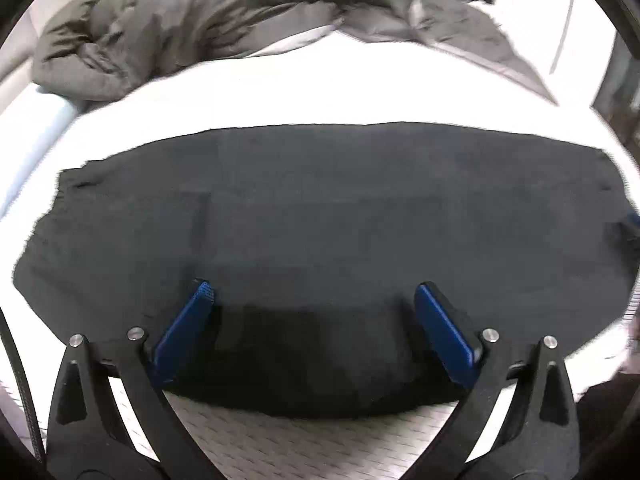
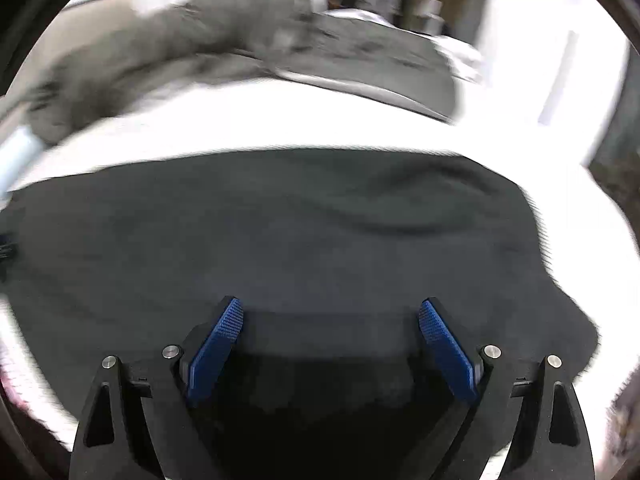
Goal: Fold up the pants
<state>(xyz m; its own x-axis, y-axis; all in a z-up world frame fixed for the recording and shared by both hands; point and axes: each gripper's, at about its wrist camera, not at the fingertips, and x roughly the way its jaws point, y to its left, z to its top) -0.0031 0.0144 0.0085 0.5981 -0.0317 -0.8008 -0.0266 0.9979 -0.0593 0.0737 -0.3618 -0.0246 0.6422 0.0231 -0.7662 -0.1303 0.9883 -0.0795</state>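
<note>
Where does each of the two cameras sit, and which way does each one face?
Left wrist: rides the left gripper, looking down along open blue fingers over the black pants.
Right wrist: rides the right gripper, angled down over the pants, fingers apart.
Shared: pants, white bed, grey duvet.

I see the pants spread flat on the white bed sheet — a dark, near-black cloth lying as one long broad band across my left view, its far edge nearly straight, one end squared off at the left. In my right view the same pants show soft ripples running through the cloth toward the right end, where the edge is rounded and uneven. The near edge reaches close to the front border of the bed — the picture is blurred there.
</note>
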